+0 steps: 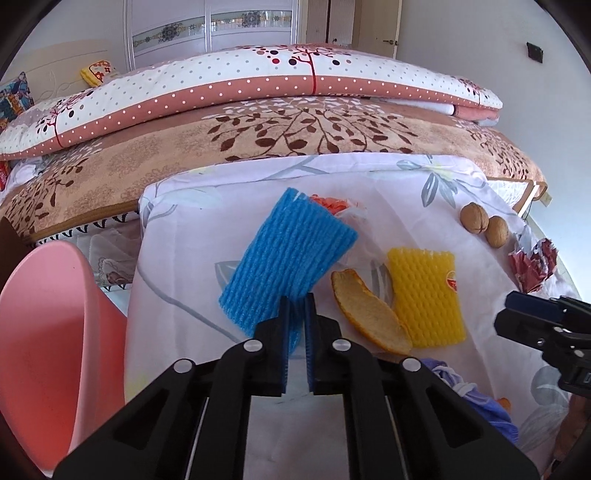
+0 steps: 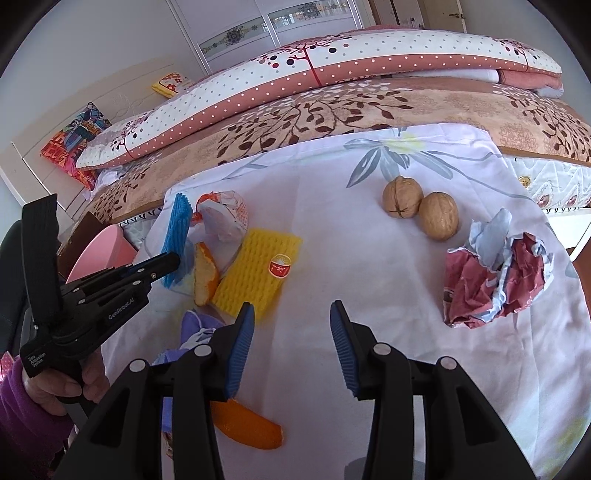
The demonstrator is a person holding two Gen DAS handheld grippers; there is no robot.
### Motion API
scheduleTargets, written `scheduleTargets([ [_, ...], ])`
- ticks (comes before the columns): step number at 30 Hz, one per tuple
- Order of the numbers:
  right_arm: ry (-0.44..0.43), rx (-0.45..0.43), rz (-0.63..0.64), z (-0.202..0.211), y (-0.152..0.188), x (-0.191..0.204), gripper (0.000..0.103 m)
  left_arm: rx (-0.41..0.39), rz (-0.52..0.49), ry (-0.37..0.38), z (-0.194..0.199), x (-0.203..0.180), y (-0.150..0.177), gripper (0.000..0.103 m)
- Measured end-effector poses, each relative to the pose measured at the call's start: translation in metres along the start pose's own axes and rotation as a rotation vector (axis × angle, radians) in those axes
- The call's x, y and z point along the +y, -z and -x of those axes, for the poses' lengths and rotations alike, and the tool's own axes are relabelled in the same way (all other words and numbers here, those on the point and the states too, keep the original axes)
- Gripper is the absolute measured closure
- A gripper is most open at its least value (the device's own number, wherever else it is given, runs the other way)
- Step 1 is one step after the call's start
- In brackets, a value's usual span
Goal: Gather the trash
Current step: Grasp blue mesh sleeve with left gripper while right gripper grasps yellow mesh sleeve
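only the right wrist view shows the whole crumpled red wrapper (image 2: pixel 495 280) right of the walnuts (image 2: pixel 421 208), with the right gripper (image 2: pixel 291 314) half open and empty. left of the walnuts, the left gripper (image 1: pixel 297 306) pinches the blue foam net (image 1: pixel 288 258) on the floral cloth (image 1: pixel 369 184) beside a bed (image 1: pixel 258 140).

Folded quilt (image 1: pixel 258 70), white with dots, tree print and dusty-pink border, across frame at 12 o'clock. Beneath it tan blanket (image 1: pixel 295 133) with brown leaf print. Yellow patterned cushion (image 1: pixel 99 72) at 10 o'clock by headboard; bright comic-print pillow (image 2: pixel 75 138) at 9 o'clock in right wrist view. White wardrobe (image 1: pixel 210 26) with ornate band behind bed. Door (image 1: pixel 376 26) at 1 o'clock.
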State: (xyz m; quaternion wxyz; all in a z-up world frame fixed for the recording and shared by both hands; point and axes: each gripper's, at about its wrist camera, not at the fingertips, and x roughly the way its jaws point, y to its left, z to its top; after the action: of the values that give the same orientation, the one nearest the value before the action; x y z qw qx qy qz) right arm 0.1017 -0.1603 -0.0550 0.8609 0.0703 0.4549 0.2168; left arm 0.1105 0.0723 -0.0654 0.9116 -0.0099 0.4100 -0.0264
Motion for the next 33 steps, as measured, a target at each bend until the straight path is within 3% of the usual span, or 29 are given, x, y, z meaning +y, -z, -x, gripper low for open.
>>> scheduleTargets([
  [5, -0.021, 0.032, -0.005, -0.018, -0.009, 0.01, 0.061, -0.041, 0.013, 0.046, 0.027, -0.003, 0.006, 0.097],
  [13, 0.018, 0.08, 0.035, -0.044, -0.011, 0.025, 0.061, -0.075, 0.038, 0.072, 0.056, -0.001, 0.017, 0.097],
  [16, 0.045, 0.07, 0.069, -0.044, -0.009, 0.032, 0.072, -0.083, 0.045, 0.075, 0.062, 0.0, 0.02, 0.097],
  [20, 0.049, 0.039, 0.096, -0.034, -0.006, 0.035, 0.096, -0.087, 0.059, 0.078, 0.066, 0.0, 0.022, 0.097],
  [33, 0.051, -0.095, 0.041, 0.033, 0.0, 0.024, 0.096, -0.168, 0.051, 0.094, 0.101, -0.005, 0.024, 0.097],
])
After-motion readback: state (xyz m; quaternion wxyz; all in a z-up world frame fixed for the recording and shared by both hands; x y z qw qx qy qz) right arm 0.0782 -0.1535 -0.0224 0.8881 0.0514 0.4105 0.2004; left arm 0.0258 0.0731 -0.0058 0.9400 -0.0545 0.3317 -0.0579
